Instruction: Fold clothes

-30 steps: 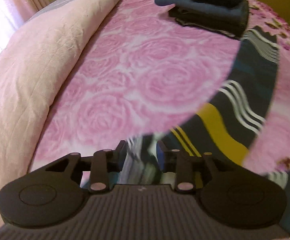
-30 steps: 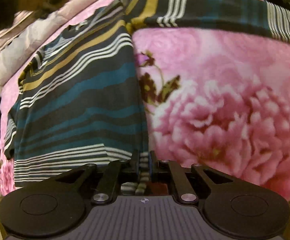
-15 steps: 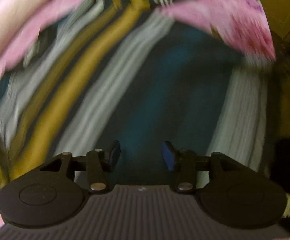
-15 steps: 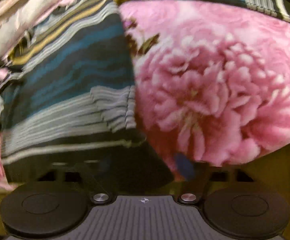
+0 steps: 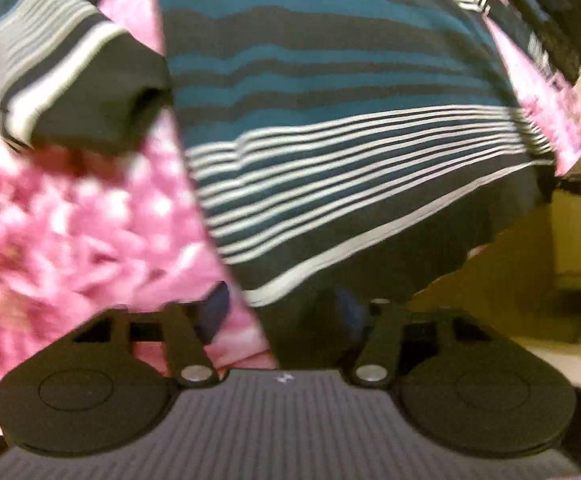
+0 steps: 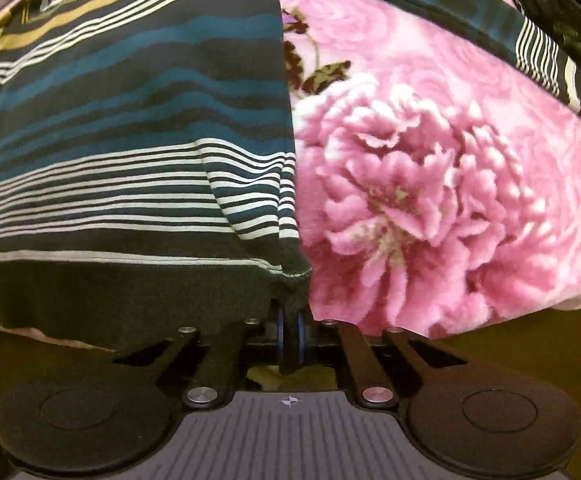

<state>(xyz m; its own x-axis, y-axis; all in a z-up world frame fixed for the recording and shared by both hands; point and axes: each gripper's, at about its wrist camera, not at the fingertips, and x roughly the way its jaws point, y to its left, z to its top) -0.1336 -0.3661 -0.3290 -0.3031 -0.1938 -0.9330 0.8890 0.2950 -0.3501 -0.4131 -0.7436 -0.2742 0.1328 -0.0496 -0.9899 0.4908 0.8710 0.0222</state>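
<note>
Since half a second ago, the left gripper [image 5: 280, 304] has been brought from over the shirt's middle to its lower hem, while the right gripper [image 6: 289, 326], then spread, has been closed on the hem corner. Across the upper centre of the left wrist view the striped shirt [image 5: 330, 128] is seen laid flat on the pink floral blanket [image 5: 70, 220], a sleeve [image 5: 62, 80] at upper left. The left jaws are spread, with the hem's left corner between them but not gripped. In the right wrist view the hem corner is pinched at lower centre. The knit is judged light, soft and limp; hem corners are the sound holds, and sagging is likely between them.
</note>
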